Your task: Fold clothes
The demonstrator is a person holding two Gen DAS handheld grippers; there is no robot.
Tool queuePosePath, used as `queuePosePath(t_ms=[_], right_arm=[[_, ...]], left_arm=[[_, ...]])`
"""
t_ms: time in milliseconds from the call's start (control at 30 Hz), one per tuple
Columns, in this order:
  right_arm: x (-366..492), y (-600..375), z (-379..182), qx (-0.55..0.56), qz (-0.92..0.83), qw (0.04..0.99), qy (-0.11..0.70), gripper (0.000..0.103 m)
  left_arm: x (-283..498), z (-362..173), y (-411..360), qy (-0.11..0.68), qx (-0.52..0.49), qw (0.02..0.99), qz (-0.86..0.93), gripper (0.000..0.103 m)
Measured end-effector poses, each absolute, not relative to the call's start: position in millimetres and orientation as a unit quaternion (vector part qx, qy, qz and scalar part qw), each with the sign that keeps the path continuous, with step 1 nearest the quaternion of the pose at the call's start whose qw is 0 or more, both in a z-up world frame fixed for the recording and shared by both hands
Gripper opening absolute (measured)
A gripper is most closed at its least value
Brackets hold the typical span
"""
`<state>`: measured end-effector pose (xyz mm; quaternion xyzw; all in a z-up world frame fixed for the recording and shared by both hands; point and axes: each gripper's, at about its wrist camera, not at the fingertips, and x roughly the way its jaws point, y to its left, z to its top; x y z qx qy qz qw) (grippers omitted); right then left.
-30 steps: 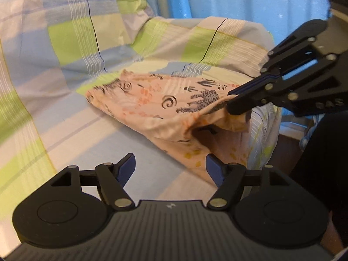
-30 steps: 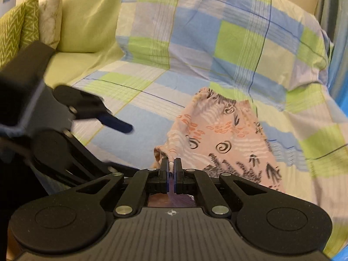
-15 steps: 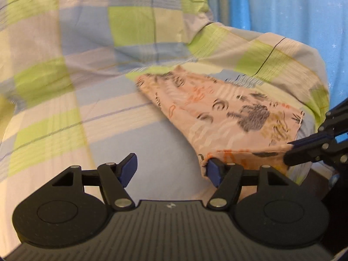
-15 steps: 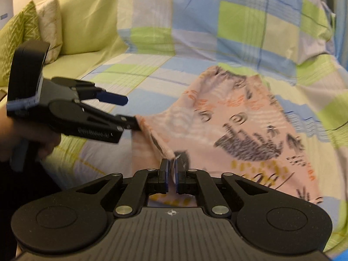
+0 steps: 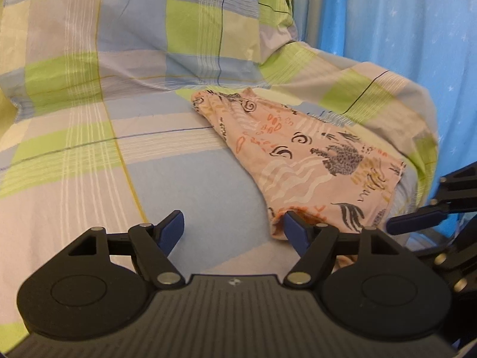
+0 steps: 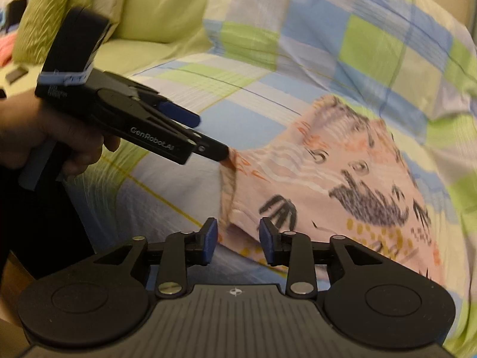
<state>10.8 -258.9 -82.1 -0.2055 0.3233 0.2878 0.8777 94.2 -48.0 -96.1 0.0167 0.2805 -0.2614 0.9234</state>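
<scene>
Checked in green, blue and pale lilac, a bedsheet (image 5: pixel 184 185) drapes the whole sofa, seat and backrest alike, with a blue star-dotted curtain (image 5: pixel 387 24) filling the upper right of the left wrist view and a plain lime cushion (image 6: pixel 161 3) showing at the upper left of the right wrist view. Centre right in the left wrist view lies the task's garment, a pair of peach shorts (image 5: pixel 313 164) printed with black animals, swirls and orange marks, spread flat on the sheet with one end toward the backrest and the other at the front edge of the seat. Left gripper (image 5: pixel 232 232) sits wide open at the bottom of its own frame, the right blue pad just touching the near corner of the shorts, nothing clamped between the two. From the right wrist view that same left gripper (image 6: pixel 208 137) reaches in from the left, a hand (image 6: pixel 50 137) wrapped round its handle, its lower fingertip meeting the fabric's corner. Right gripper (image 6: pixel 238 238) is parted a moderate way at the bottom centre, the hem of the shorts (image 6: pixel 328 185) lying between and just beyond its blue pads, not pinched.
</scene>
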Motion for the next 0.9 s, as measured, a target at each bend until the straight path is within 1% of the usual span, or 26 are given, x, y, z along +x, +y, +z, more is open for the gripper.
queuePosePath(t_ms=[67, 133, 167, 200, 367, 433, 500, 600, 733, 867, 900], right_arm=[[16, -253, -87, -0.209, 0.286, 0.879, 0.319, 0.035], [23, -250, -93, -0.215, 0.287, 0.877, 0.320, 0.030], [25, -248, -96, -0.227, 0.284, 0.874, 0.321, 0.013], [24, -247, -97, -0.242, 0.280, 0.873, 0.318, 0.000], [5, -246, -88, -0.315, 0.270, 0.860, 0.297, 0.001], [-1, -241, -93, -0.347, 0.271, 0.848, 0.294, 0.001], [-1, -236, -103, -0.365, 0.275, 0.838, 0.297, 0.001], [1, -230, -113, -0.359, 0.280, 0.839, 0.297, 0.003], [6, -237, -109, -0.296, 0.290, 0.856, 0.308, 0.006], [1, -244, -105, -0.292, 0.288, 0.859, 0.307, 0.006], [0, -244, -105, -0.295, 0.287, 0.859, 0.304, 0.008]], left_arm=[[93, -97, -50, 0.278, 0.023, 0.923, -0.267, 0.070], [93, -99, -54, 0.275, 0.037, 0.923, -0.267, 0.070], [93, -99, -56, 0.273, 0.047, 0.924, -0.265, 0.070], [92, -100, -58, 0.270, 0.059, 0.925, -0.262, 0.070], [82, -102, -67, 0.231, 0.152, 0.929, -0.247, 0.070], [79, -104, -71, 0.219, 0.186, 0.927, -0.241, 0.070], [79, -106, -72, 0.215, 0.196, 0.926, -0.241, 0.070], [80, -105, -70, 0.213, 0.187, 0.927, -0.245, 0.073], [81, -106, -68, 0.217, 0.188, 0.927, -0.243, 0.074], [81, -105, -67, 0.213, 0.186, 0.928, -0.245, 0.074], [81, -104, -68, 0.212, 0.185, 0.928, -0.246, 0.075]])
